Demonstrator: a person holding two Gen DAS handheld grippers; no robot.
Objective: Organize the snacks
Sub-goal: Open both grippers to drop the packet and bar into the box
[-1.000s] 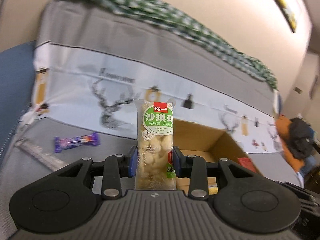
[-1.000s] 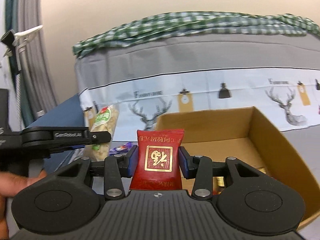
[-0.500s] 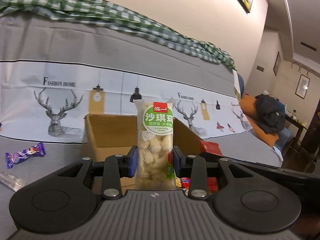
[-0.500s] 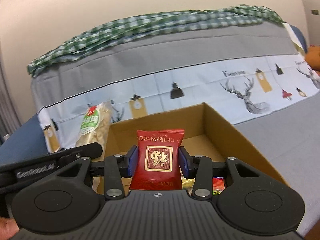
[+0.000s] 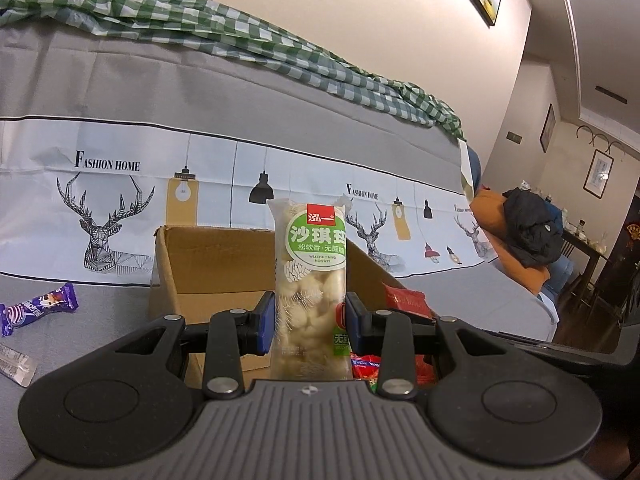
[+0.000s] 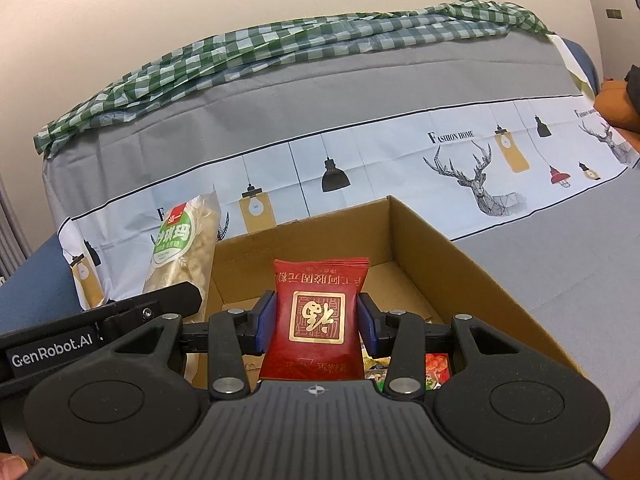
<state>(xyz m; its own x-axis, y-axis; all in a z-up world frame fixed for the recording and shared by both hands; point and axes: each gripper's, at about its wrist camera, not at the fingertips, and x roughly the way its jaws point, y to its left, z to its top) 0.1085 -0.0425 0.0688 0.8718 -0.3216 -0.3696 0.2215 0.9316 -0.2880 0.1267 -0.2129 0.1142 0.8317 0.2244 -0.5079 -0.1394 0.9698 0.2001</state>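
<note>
Left claw [image 5: 310,322] pinching sachima pack [image 5: 310,276], right claw [image 6: 316,322] pinching red packet [image 6: 316,316] (purple candy [image 5: 38,313] only in left view).

The checked cloth [image 5: 240,28] along the top of the frame is green and white. Below it the sofa cover [image 5: 200,100] is grey, with a white band of black deer and yellow lamps. The cardboard box [image 6: 460,276] is brown. The tall snack pack [image 5: 310,280] is see-through with a green label. The small packet [image 6: 316,316] is red with gold letters. At the left edge, the candy bar [image 5: 36,312] is purple.
</note>
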